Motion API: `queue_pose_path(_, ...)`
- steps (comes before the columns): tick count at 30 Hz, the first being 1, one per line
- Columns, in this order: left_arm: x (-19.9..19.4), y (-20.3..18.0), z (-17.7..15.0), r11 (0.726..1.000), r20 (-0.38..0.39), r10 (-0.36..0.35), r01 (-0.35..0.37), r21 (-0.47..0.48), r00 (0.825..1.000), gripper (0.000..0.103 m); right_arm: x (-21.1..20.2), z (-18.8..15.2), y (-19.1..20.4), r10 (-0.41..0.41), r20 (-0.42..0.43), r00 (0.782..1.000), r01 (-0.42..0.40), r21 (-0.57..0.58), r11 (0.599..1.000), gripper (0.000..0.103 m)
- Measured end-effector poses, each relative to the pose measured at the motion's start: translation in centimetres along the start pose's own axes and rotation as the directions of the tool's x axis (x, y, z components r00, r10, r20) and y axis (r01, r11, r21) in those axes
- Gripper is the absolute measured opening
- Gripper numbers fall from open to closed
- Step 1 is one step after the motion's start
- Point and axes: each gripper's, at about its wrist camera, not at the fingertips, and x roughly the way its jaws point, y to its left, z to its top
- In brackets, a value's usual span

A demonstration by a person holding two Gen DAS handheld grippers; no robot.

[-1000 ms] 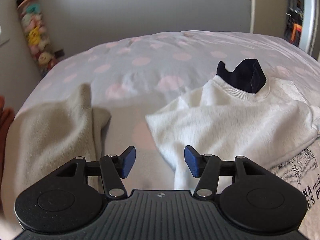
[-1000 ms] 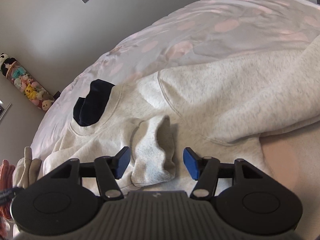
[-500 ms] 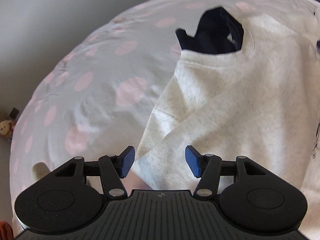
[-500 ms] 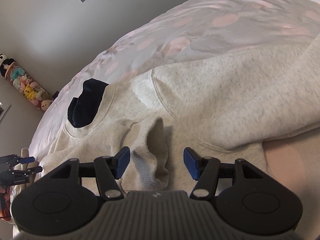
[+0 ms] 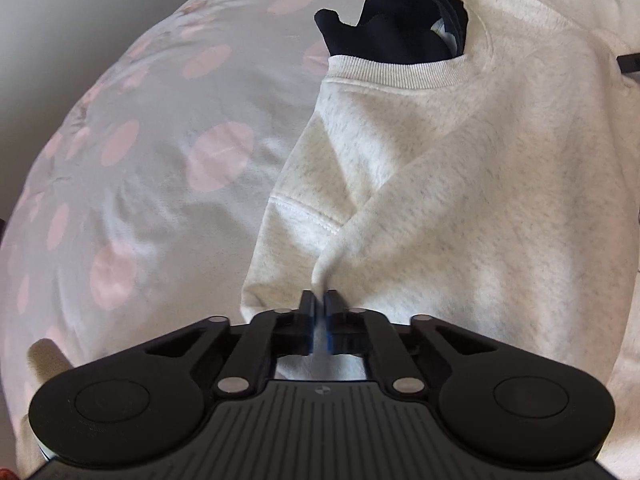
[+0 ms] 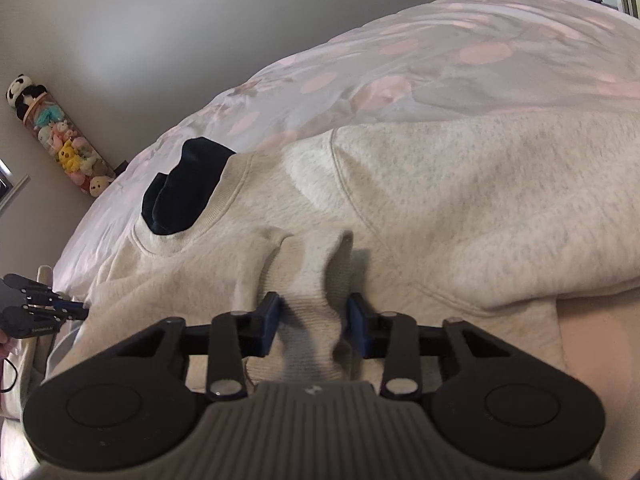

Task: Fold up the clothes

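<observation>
Working from the left side across, I have the left gripper pinched fully together on a raised fold of the pale heather-grey fleece sweatshirt, right at its outer edge below the shoulder seam. The garment spreads away from that gripper, up toward the ribbed collar and off to the right, lying flat on the white bed cover with pink dots.

A dark navy folded garment pokes out from under the collar on the far side.

Further right, my right gripper has the sweatshirt's ribbed cuff between its blue pads; the jaws are closing, and the pads touch the bunched knit on both sides. The sleeve runs straight ahead of this gripper, its length lying along the fingers' line and up over the chest.

I judge the coming fold turns on this: the body's long axis runs from collar to hem across both grippers, with the left nearer the shoulder edge and the right nearer the sleeve end.

Count: one sweatshirt, one navy garment, two grippers, one bed cover.
</observation>
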Motion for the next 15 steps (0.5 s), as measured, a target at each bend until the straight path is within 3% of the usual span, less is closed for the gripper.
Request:
queue_pose_path(5,-2.2,0.0,0.3,0.998,0.005,0.063,-0.063,0.027,0.998,0.000,-1.1,0.1,1.1,-0.011,0.045,0.999,0.014,-0.066,0.998,0.016)
queue_pose_path(12,-3.9,2.6,0.1,0.990,-0.047,0.136,-0.134,0.054,0.990,0.000,-2.1,0.9,3.9,0.048,0.112,0.993,-0.027,-0.184,0.983,0.015)
queue_pose_path(15,-2.5,2.5,-0.1,0.988,-0.068,0.143,-0.140,0.060,0.987,0.000,-0.9,0.9,3.9,0.022,0.105,0.994,-0.002,-0.193,0.981,0.015)
